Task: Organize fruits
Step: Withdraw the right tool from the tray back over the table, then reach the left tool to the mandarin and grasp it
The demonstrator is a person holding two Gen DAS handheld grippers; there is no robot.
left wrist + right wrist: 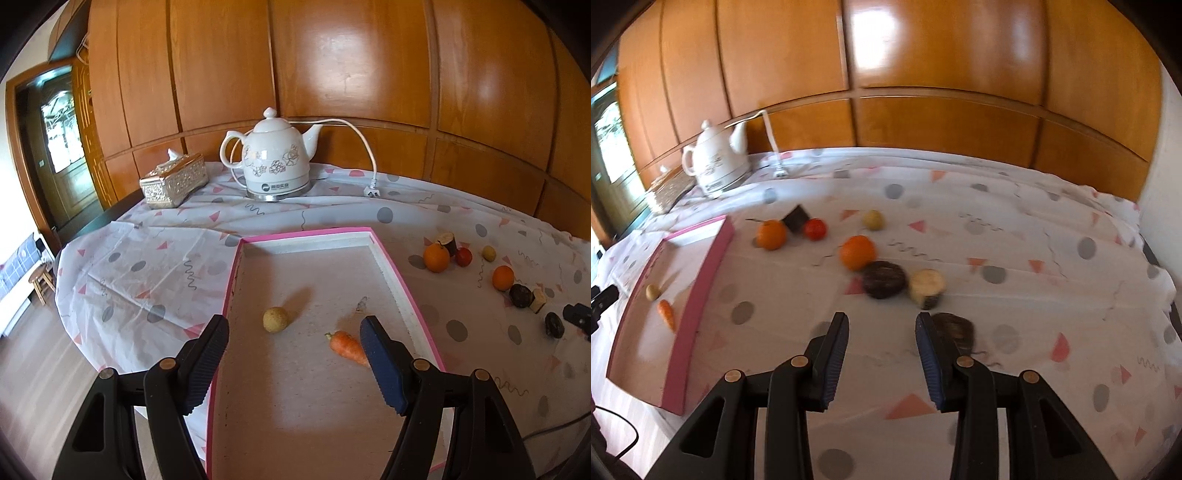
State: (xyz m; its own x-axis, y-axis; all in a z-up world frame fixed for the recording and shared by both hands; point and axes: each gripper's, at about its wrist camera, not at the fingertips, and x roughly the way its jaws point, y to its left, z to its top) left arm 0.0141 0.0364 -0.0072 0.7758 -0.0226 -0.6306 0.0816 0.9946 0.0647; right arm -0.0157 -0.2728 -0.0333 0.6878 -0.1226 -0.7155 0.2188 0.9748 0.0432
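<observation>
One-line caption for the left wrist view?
Open left gripper over the pink tray holding a carrot and a round potato; other produce outside.

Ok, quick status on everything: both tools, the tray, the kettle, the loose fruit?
Left tool: open, empty, over the tray.
Right tool: open, empty, above the cloth.
Pink tray: holds carrot and small tan ball.
Kettle: lid on, plug lying loose, unplugged.
Two oranges, tomato: still outside the tray.
</observation>
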